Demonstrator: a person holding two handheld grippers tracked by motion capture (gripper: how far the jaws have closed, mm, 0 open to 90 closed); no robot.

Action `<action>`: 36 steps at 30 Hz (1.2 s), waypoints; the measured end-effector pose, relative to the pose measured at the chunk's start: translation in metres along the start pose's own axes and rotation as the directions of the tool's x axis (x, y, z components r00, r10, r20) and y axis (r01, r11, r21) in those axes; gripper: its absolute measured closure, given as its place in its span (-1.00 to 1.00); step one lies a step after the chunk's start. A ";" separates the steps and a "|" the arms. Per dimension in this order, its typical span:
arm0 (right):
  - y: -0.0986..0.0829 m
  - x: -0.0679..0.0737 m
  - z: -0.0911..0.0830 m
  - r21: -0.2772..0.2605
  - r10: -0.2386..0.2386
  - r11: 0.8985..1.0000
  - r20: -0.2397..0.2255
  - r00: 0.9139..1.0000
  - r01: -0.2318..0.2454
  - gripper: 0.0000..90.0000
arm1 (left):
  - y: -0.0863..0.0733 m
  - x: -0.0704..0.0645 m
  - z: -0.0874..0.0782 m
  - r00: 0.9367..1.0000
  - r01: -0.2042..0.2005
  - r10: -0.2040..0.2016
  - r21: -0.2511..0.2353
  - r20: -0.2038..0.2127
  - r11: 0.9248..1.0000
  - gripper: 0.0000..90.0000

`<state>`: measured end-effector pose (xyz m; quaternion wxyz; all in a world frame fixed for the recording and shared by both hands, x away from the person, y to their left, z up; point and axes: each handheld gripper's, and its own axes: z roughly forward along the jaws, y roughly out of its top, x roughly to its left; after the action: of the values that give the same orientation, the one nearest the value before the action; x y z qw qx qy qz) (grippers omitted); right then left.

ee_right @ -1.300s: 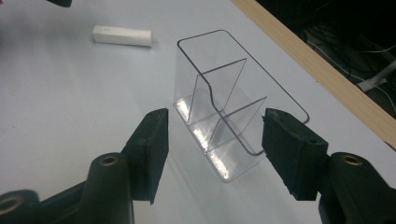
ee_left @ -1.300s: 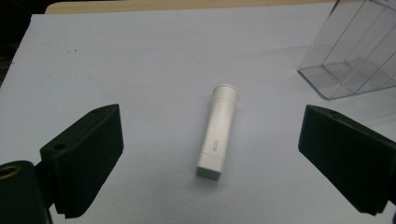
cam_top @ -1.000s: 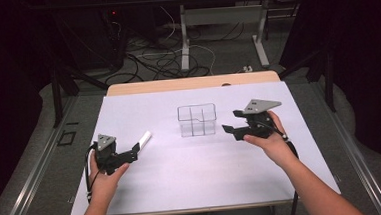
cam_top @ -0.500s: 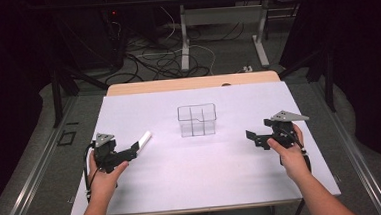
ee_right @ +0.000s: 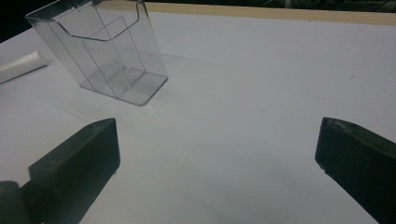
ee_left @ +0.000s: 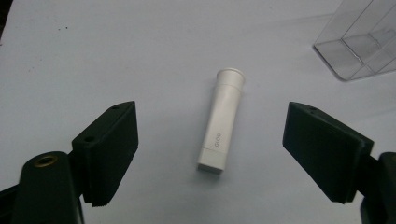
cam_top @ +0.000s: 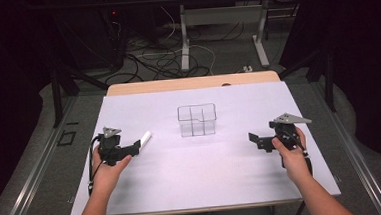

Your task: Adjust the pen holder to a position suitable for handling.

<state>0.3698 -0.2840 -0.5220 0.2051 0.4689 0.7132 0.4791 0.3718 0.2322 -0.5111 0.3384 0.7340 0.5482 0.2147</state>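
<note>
A white tube [ee_left: 221,120] lies flat on the white table sheet, its cap end pointing away; in the high view the tube [cam_top: 145,139] rests at the left. My left gripper [cam_top: 133,149] is open just behind it, and in the left gripper view the gripper [ee_left: 229,158] has its jaws spread wide on either side of the tube's near end without touching it. A clear plastic box with dividers [cam_top: 197,119] stands upright at the table's middle. My right gripper [cam_top: 254,139] is open at the right, nothing between its jaws; its own view shows the box [ee_right: 100,51] ahead to the left.
The white sheet [cam_top: 202,172] covers the table, with a wooden strip [cam_top: 192,83] showing at the far edge. Beyond it the floor holds cables [cam_top: 165,59] and table legs [cam_top: 184,37]. A metal rail [cam_top: 28,187] runs along the left side.
My right gripper has drawn back from beside the clear box toward the right and nearer the front edge. The left gripper and the tube have stayed put.
</note>
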 end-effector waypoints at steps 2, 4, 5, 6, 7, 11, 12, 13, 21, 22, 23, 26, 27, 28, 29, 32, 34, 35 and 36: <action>0.000 0.000 0.000 0.008 0.004 1.000 -0.004 1.000 -0.004 -1.00 | 0.002 0.001 0.003 1.000 -0.012 0.012 0.016 0.001 1.000 -0.51; 0.000 0.000 0.001 0.007 0.002 1.000 -0.003 1.000 -0.002 -1.00 | 0.005 0.003 0.005 1.000 -0.022 0.022 0.037 0.007 0.999 -0.49; -0.001 0.000 0.001 0.008 0.008 1.000 -0.002 1.000 -0.008 -1.00 | 0.006 0.003 0.007 1.000 -0.022 0.022 0.044 0.004 0.999 -0.47; -0.001 0.000 0.001 0.006 0.017 1.000 -0.003 1.000 -0.017 -1.00 | 0.008 0.004 0.008 1.000 -0.029 0.028 0.051 0.008 0.998 -0.46; -0.002 -0.001 0.000 0.007 0.023 1.000 -0.005 1.000 -0.023 -1.00 | 0.009 0.004 0.009 1.000 -0.028 0.027 0.056 0.010 0.998 -0.43; -0.002 -0.003 -0.001 0.007 0.050 0.999 -0.002 0.999 -0.050 -1.00 | 0.014 0.003 0.012 0.999 -0.038 0.037 0.086 0.016 0.996 -0.38; -0.002 -0.003 -0.001 0.007 0.051 0.999 -0.004 0.999 -0.051 -1.00 | 0.016 0.003 0.013 0.999 -0.044 0.043 0.099 0.015 0.994 -0.36; -0.002 -0.004 -0.001 0.003 0.054 0.999 -0.001 0.999 -0.054 -1.00 | 0.017 0.003 0.014 0.999 -0.046 0.044 0.104 0.024 0.993 -0.36; -0.002 -0.005 -0.001 0.007 0.067 0.998 -0.004 0.998 -0.067 -0.99 | 0.025 -0.006 0.025 0.997 -0.071 0.063 0.176 0.049 0.982 -0.26; -0.002 -0.005 -0.001 0.007 0.067 0.998 -0.005 0.998 -0.067 -0.99 | 0.026 -0.006 0.026 0.996 -0.085 0.077 0.182 0.050 0.980 -0.24; -0.003 -0.005 -0.001 0.006 0.064 0.998 -0.007 0.998 -0.064 -0.99 | 0.026 -0.007 0.027 0.995 -0.098 0.091 0.190 0.049 0.977 -0.24; -0.003 -0.005 -0.001 0.010 0.065 0.998 -0.009 0.998 -0.065 -0.99 | 0.026 -0.009 0.031 0.991 -0.129 0.120 0.224 0.051 0.966 -0.22; -0.003 -0.005 -0.001 0.009 0.062 0.998 -0.009 0.998 -0.061 -0.99 | 0.026 -0.010 0.032 0.991 -0.134 0.127 0.232 0.047 0.963 -0.21; -0.003 -0.005 -0.001 0.007 0.068 0.998 -0.009 0.998 -0.068 -0.98 | 0.026 -0.010 0.033 0.989 -0.146 0.138 0.235 0.049 0.961 -0.19; -0.003 -0.005 -0.001 0.007 0.070 0.998 -0.009 0.997 -0.070 -0.98 | 0.026 -0.010 0.033 0.989 -0.150 0.142 0.253 0.048 0.956 -0.18; -0.003 -0.006 -0.001 0.014 0.073 0.997 -0.014 0.997 -0.073 -0.98 | 0.026 -0.010 0.035 0.986 -0.166 0.157 0.274 0.054 0.947 -0.15; -0.003 -0.006 0.000 0.017 0.072 0.997 -0.015 0.997 -0.071 -0.98 | 0.026 -0.010 0.036 0.982 -0.187 0.177 0.285 0.059 0.940 -0.14; -0.003 -0.005 -0.001 0.018 0.076 0.997 -0.016 0.997 -0.076 -0.97 | 0.026 -0.010 0.036 0.982 -0.191 0.183 0.297 0.057 0.935 -0.13; -0.003 -0.005 -0.001 0.012 0.081 0.997 -0.018 0.997 -0.081 -0.97 | 0.026 -0.009 0.037 0.981 -0.195 0.187 0.297 0.057 0.935 -0.09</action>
<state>0.3701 -0.2890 -0.5254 0.1764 0.4940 0.6981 0.4873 0.4109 0.2092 -0.5168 0.2075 0.8297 0.4960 0.1503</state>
